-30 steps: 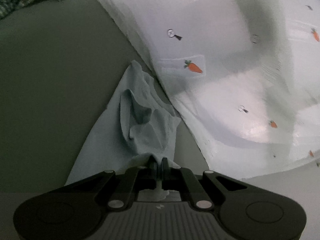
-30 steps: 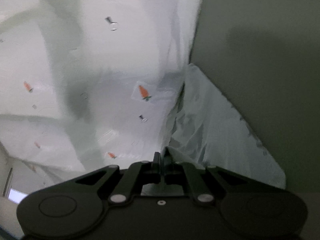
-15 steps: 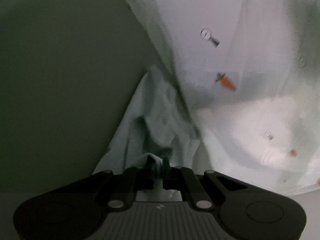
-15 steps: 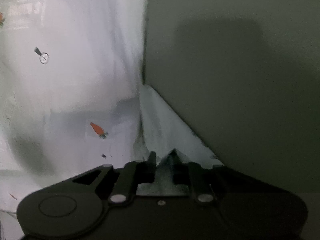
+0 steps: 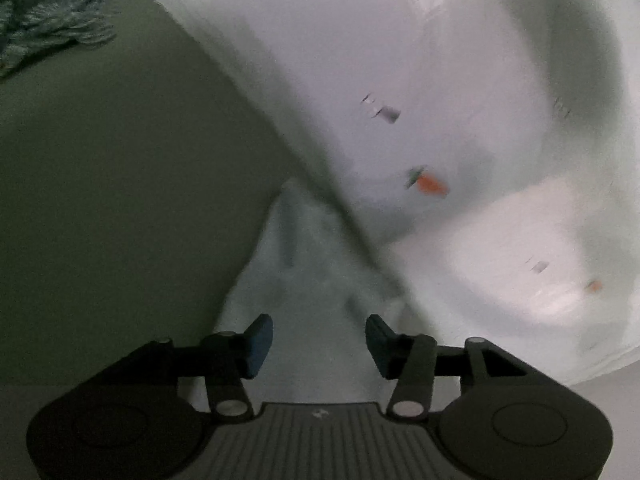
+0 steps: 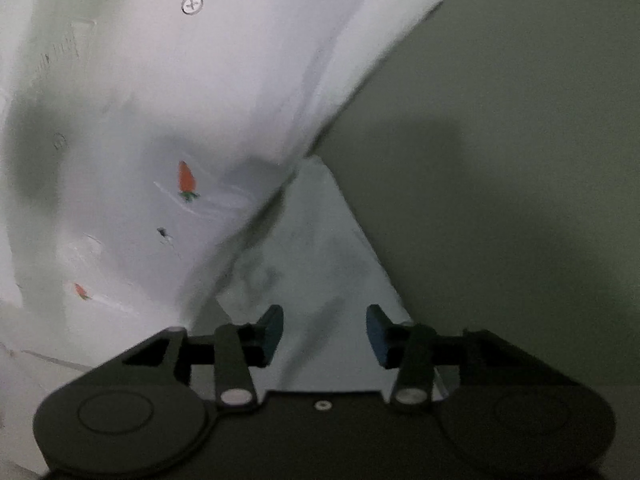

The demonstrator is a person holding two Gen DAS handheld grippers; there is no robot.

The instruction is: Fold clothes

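Now both grippers have their jaws spread with nothing between the pads, each hovering over a pale sleeve of the shirt. The left gripper sits just above the left sleeve, which juts out as a triangular flap from under the body of the white carrot-print shirt. The right gripper hangs over the matching right sleeve, another triangular flap beside the shirt.

The shirt lies spread on the olive-grey surface, buttons and small orange carrots showing, with soft ridges in the cloth rather than crisp creases. Both views are blurred, so finer folds are hard to read. A grey knitted garment lies well apart at the far left of the surface.

Judging by how things lie, the job looks early: the shirt seems laid out and roughly flattened, sleeves out to the sides, but no clear fold of the body is visible. Sleeves would need to come in, then the body folded over.
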